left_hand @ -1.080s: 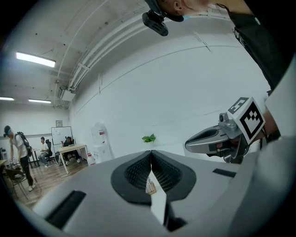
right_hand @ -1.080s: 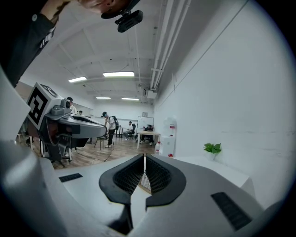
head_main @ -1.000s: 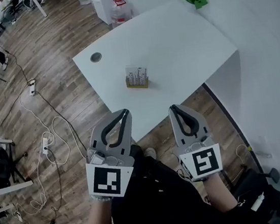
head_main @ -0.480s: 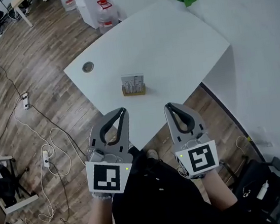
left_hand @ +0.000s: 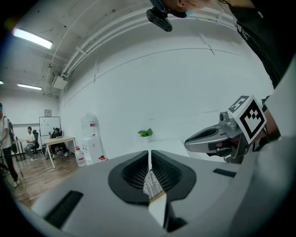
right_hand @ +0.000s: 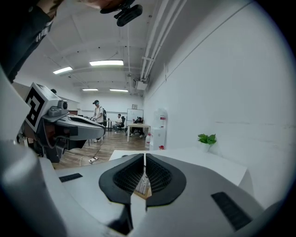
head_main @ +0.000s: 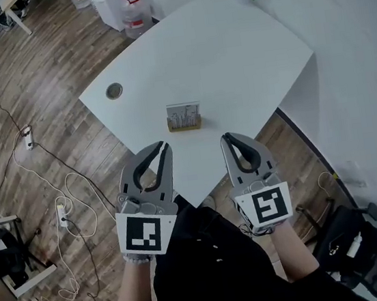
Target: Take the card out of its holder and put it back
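The card [head_main: 183, 110], judged light, thin and easily bent and best pinched at its upper edge, is shown upright in the wooden holder [head_main: 185, 124], short of which the left gripper [head_main: 163, 147] and right gripper [head_main: 229, 138] are held closed and empty.

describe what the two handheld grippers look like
The left gripper and right gripper are light grey, with curved fingers lined by black ribbed pads. Each carries a white cube with black square markers at its rear. The person wears a black top.
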Demonstrator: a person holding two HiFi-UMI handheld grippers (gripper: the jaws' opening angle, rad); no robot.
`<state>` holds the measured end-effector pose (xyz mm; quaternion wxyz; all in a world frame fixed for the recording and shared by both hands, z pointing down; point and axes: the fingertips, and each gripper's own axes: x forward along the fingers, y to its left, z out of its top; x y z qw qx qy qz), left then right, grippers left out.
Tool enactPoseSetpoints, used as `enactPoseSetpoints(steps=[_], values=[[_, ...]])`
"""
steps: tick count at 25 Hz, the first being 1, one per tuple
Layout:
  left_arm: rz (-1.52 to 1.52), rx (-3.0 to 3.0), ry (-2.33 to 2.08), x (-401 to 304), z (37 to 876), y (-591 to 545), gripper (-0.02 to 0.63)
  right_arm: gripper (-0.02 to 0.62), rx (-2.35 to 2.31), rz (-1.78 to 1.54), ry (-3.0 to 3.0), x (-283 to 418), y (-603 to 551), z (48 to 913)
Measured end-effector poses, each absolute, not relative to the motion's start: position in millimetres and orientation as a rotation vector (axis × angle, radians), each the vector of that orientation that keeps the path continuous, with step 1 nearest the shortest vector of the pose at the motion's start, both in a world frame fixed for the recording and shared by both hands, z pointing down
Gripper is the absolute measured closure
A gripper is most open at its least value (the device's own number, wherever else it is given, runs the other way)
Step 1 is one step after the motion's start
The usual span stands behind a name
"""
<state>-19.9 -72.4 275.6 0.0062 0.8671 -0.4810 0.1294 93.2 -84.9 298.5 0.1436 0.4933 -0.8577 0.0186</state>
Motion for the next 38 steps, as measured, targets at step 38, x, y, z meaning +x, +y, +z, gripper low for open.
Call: enactPoseSetpoints(steps=[38], values=[[0.564, 2.700, -1.260, -16, 436, -171, 0.506, 0.468, 1.384, 0.338, -2.272, 63, -181, 454]])
